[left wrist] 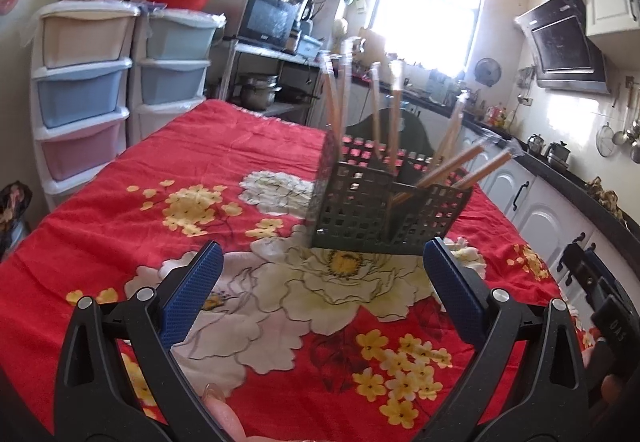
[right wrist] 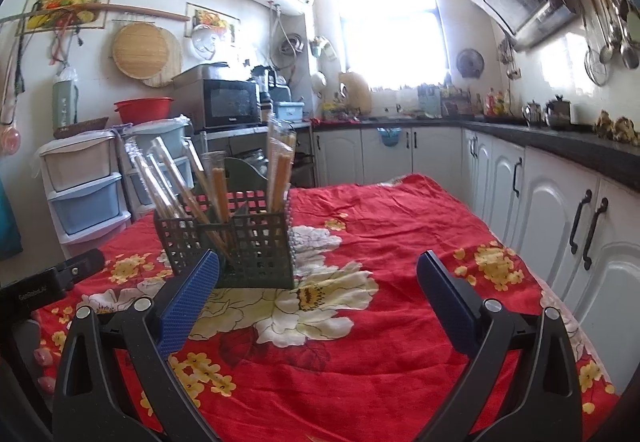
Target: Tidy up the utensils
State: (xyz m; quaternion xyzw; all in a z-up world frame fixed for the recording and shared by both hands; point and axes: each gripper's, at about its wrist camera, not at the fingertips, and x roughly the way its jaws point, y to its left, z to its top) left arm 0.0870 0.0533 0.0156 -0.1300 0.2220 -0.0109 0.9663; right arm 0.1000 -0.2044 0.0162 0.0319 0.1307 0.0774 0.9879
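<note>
A dark green lattice utensil caddy point(left wrist: 384, 202) stands on the table's red floral cloth point(left wrist: 192, 162). Several wrapped wooden chopsticks point(left wrist: 394, 114) stick up out of its compartments, some leaning right. My left gripper point(left wrist: 322, 262) is open and empty, just in front of the caddy. In the right wrist view the caddy point(right wrist: 232, 238) sits left of centre with the chopsticks point(right wrist: 280, 178) in it. My right gripper point(right wrist: 318, 274) is open and empty, to the right of and nearer than the caddy. The other gripper's body shows at the left edge point(right wrist: 52, 278).
Plastic drawer towers point(left wrist: 80, 94) stand off the table's far left corner. A microwave point(right wrist: 230, 102) sits on a rack behind the table. White cabinets under a dark counter point(right wrist: 560, 178) run along the right side.
</note>
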